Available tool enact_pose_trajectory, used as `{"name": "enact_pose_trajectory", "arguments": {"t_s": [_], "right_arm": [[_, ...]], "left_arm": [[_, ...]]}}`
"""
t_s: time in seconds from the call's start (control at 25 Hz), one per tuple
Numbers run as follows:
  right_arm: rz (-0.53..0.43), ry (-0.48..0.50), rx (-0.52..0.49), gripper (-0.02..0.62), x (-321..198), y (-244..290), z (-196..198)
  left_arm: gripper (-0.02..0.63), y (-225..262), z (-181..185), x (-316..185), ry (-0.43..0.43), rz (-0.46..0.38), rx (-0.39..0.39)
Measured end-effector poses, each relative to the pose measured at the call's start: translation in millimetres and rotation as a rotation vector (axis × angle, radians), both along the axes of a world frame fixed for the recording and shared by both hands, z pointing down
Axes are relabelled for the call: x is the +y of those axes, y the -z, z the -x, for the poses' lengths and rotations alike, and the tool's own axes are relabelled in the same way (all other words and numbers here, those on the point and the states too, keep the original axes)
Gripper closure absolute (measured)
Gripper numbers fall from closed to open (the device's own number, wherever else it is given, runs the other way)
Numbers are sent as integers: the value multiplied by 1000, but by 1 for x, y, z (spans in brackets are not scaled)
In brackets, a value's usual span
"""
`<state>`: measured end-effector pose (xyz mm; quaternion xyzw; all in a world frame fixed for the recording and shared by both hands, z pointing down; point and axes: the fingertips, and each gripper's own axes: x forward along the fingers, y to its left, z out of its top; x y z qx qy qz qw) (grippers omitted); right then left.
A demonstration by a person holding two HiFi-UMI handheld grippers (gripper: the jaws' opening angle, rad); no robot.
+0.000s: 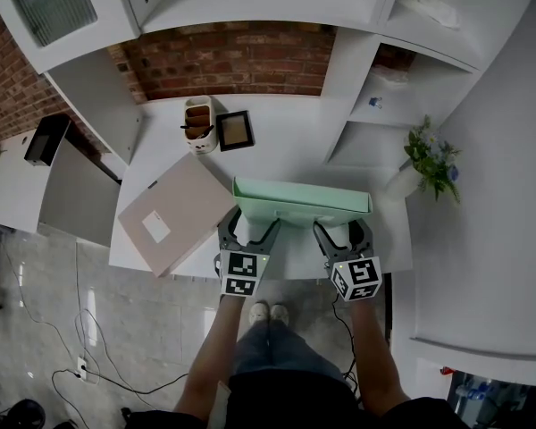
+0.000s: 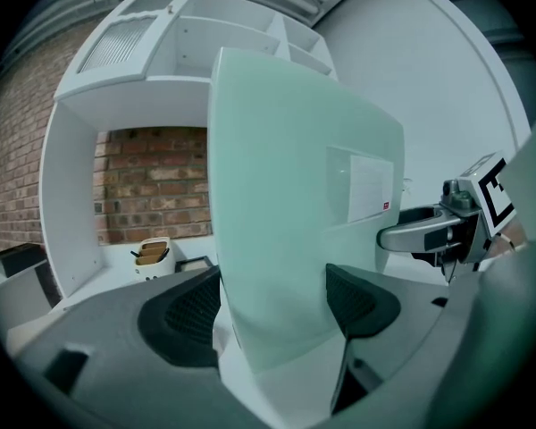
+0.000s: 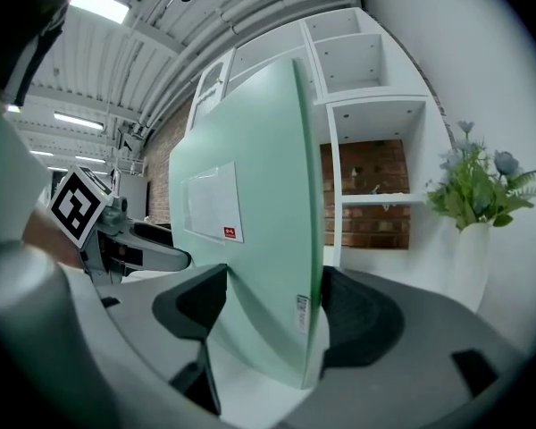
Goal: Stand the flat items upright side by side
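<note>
Progress: about half, judged | green box was upright, low over the surface near its 6 o'clock edge | left gripper and right gripper both clamped on it | tan box lay flat at its 9 o'clock, not yet stood

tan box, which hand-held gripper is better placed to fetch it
Probably left: the left hand-held gripper is beside the tan box; the right hand-held gripper grips the green box's far end.
</note>
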<state>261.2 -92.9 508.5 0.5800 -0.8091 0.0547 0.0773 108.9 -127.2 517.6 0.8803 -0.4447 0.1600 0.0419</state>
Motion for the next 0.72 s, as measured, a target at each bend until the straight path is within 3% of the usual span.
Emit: {"name": "enact_pose_trajectory", "arguments": {"t_s": [0.2,0.72], "right_arm": [[16,23,4,279,-6,-1,-2],[36,136,27,269,1,0,-4]], "left_arm": [[265,0,-1,-5,-14,27,4],[265,0,0,0,6,-2,3]]}}
